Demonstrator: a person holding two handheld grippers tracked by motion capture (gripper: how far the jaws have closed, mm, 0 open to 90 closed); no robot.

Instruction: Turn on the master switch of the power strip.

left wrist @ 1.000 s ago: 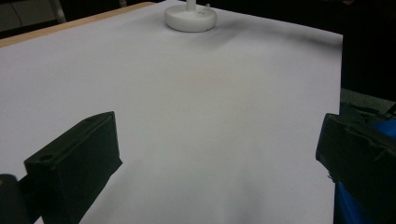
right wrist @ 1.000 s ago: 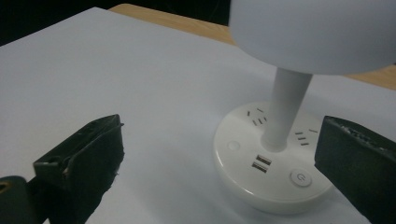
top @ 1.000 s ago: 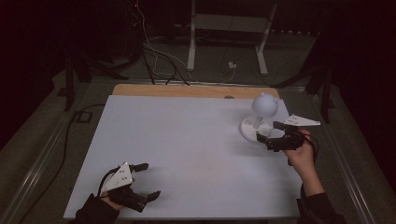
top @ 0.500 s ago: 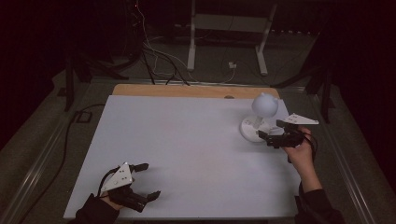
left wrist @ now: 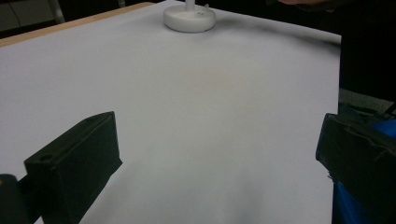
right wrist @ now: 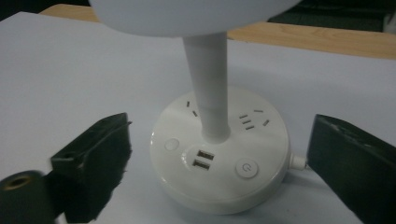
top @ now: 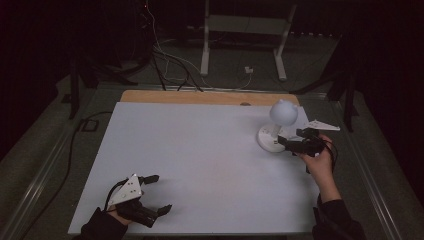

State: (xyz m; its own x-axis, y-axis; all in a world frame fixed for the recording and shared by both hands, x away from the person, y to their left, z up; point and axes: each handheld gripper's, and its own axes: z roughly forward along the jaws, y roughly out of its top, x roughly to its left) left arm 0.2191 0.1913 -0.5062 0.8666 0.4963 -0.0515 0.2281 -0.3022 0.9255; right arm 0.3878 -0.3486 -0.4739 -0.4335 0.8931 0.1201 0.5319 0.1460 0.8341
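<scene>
Near the table's (top: 200,145) far right corner: right gripper (top: 290,145), jaws apart but just closing slightly, flanking the lamp base (right wrist: 219,161) untouched; left gripper (top: 155,195) apart near the front left corner.

White table top (top: 200,150) bare across whole middle and left; free passage between left gripper (top: 152,195) at near left corner and lamp (top: 276,131) at far right. Lamp sole obstacle on sheet: round base (right wrist: 219,154), upright stem (right wrist: 210,88), globe head (top: 283,112) overhanging. Right gripper (top: 286,143) jaws flank base, narrow gaps either side. Small cable stub (right wrist: 299,162) at base's right edge
</scene>
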